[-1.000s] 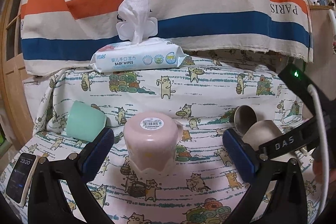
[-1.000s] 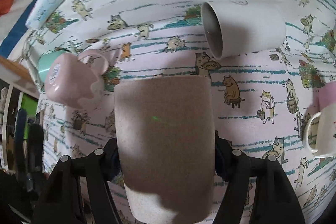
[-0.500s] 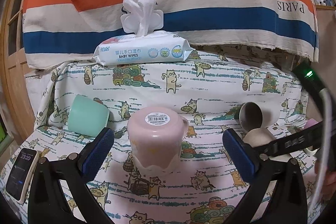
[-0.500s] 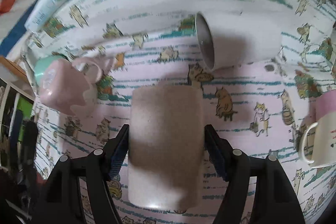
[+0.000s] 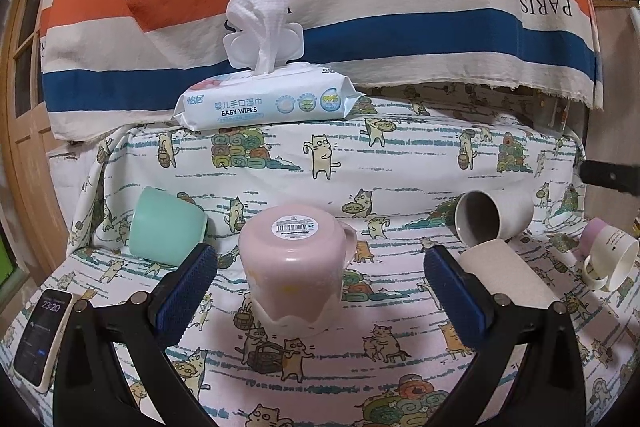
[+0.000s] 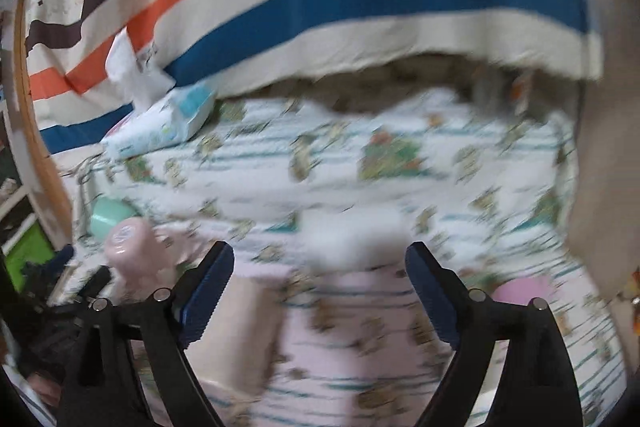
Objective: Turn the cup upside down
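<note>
both the left gripper and the right gripper stand spread wide and empty, the pink cup sitting upside down on the cat-print cloth between the left fingers.

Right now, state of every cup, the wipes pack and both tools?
pink cup: upside down, label up
beige cup: upside down, behind left tool's finger
grey cup: on its side, mouth facing camera
mint cup: tipped on its side
cream cup: on its side
wipes pack: lid open, one wipe sticking up
left tool: open, empty
right tool: open, empty
</note>
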Demonstrator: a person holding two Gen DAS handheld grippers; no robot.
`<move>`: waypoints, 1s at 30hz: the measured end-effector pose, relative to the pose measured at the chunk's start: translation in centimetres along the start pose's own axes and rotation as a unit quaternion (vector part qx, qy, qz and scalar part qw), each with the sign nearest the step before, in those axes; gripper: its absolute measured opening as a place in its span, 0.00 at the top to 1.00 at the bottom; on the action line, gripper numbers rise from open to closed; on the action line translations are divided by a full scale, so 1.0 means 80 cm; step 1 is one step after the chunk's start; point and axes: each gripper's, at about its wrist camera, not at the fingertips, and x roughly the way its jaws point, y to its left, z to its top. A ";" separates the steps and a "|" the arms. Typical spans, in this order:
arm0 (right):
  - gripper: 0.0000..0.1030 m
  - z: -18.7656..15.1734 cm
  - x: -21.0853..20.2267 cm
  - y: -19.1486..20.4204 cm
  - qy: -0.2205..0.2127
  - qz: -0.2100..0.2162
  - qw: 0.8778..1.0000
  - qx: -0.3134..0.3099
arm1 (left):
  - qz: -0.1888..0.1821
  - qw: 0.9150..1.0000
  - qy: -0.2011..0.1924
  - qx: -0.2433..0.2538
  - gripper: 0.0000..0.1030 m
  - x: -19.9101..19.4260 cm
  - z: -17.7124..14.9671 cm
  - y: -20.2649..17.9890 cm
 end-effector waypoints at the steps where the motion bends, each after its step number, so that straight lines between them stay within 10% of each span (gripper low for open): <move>1: 0.12 -0.005 -0.005 -0.006 -0.012 -0.007 1.000 -0.005 | -0.002 1.000 -0.001 -0.001 0.00 0.000 0.000 0.000; 14: 0.00 -0.066 -0.049 -0.051 -0.121 -0.035 0.992 -0.007 | 0.000 1.000 -0.015 0.015 0.00 -0.004 -0.003 -0.008; 30: 0.00 -0.073 -0.047 -0.050 -0.120 -0.042 0.992 -0.016 | -0.017 1.000 -0.011 -0.022 0.00 -0.017 0.009 0.001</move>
